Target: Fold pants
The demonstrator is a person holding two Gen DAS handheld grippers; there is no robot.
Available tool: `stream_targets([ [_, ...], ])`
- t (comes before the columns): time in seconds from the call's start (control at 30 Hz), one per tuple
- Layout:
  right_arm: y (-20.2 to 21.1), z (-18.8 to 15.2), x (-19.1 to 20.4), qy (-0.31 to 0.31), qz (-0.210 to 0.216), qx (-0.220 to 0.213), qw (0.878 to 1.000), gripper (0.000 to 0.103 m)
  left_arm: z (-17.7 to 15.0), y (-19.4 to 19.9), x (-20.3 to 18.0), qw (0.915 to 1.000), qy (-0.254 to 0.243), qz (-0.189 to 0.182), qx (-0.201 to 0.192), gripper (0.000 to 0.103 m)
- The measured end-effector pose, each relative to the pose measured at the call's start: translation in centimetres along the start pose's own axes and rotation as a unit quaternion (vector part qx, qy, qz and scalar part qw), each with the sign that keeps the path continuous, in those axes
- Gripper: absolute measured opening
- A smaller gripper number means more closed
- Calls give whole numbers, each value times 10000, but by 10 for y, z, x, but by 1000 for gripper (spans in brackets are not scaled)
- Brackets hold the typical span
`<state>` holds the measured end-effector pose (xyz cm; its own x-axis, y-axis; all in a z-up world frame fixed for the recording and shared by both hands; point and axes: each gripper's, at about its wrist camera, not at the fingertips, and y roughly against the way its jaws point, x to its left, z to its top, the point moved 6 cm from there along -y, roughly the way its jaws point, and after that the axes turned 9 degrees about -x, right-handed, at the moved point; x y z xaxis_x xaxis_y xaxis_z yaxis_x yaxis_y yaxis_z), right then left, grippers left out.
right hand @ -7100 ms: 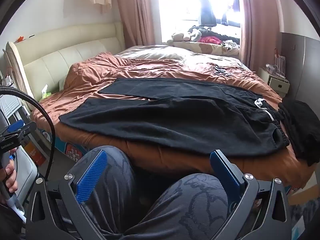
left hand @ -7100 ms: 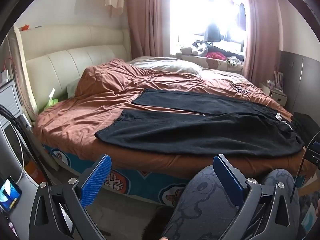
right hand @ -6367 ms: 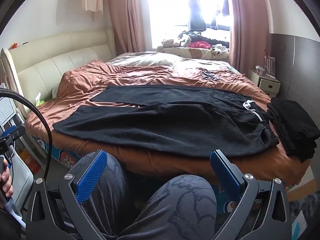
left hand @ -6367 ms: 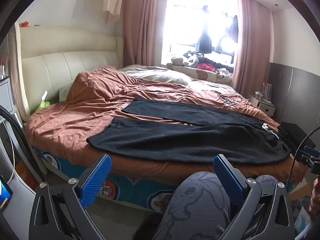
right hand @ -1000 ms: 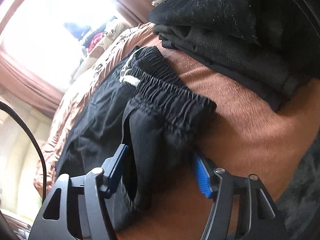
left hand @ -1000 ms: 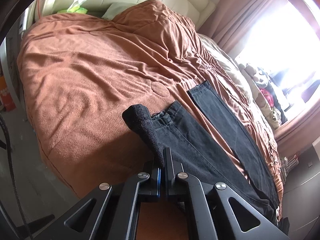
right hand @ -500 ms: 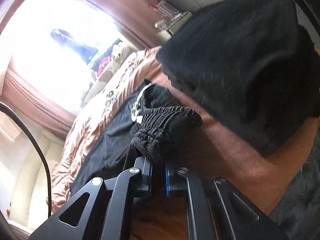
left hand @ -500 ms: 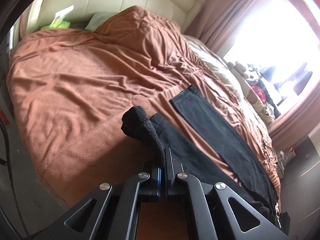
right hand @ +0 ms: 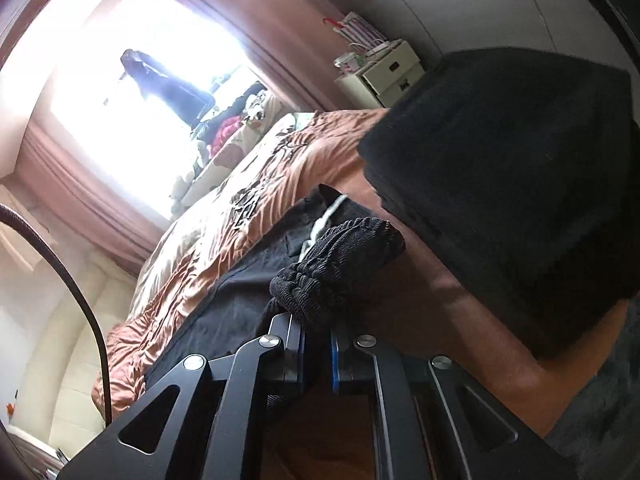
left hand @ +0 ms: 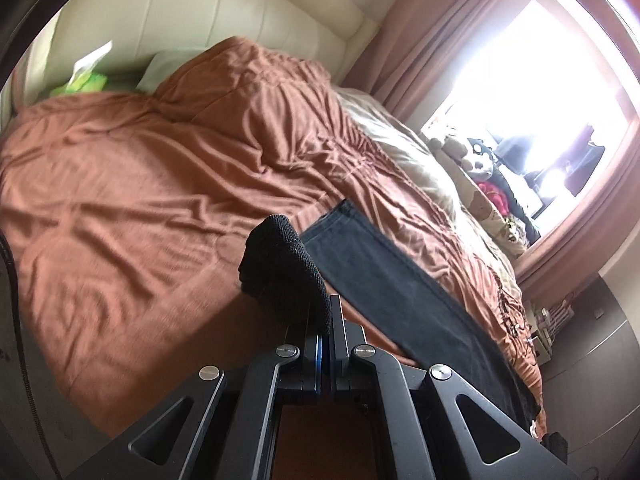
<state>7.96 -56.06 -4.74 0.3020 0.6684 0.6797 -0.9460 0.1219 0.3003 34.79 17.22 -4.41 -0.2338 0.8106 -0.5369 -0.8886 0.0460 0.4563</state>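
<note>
Black pants (left hand: 404, 304) lie spread over a rust-brown bedcover (left hand: 120, 208). In the left wrist view my left gripper (left hand: 329, 320) is shut on the near leg's hem (left hand: 280, 264), which bunches up above the pads and hangs lifted off the cover. The far leg still lies flat, running toward the window. In the right wrist view my right gripper (right hand: 316, 332) is shut on the ribbed elastic waistband (right hand: 340, 256), raised off the bed, with a white drawstring (right hand: 324, 220) showing behind it.
A stack of folded black clothes (right hand: 520, 184) sits on the bed corner right of the waistband. A cream padded headboard (left hand: 200, 16), a green tissue pack (left hand: 84, 80), a bright window with soft toys (left hand: 480, 160) and a white bedside cabinet (right hand: 384, 72) surround the bed.
Both grippers have risen with the cloth. The right jaws, wide around the waistband a second ago, have shut on it. The hem hangs higher off the cover than before.
</note>
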Motion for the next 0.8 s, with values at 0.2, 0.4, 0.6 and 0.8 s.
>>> stream_targets([
  [0.2, -12, 14, 9, 173, -13, 9, 9999, 5, 24, -18, -26, 9998, -159, -44, -96, 2],
  [0.4, -28, 25, 22, 371, -13, 11, 9993, 5, 42, -45, -48, 9995, -296, -42, -113, 2],
  [0.6, -55, 36, 35, 460, -112, 45, 9989, 5, 59, -80, -65, 9992, -390, 28, -104, 2],
  [0.8, -85, 42, 49, 569, -231, 98, 9981, 5, 73, -116, -83, 9990, -428, 88, -39, 2],
])
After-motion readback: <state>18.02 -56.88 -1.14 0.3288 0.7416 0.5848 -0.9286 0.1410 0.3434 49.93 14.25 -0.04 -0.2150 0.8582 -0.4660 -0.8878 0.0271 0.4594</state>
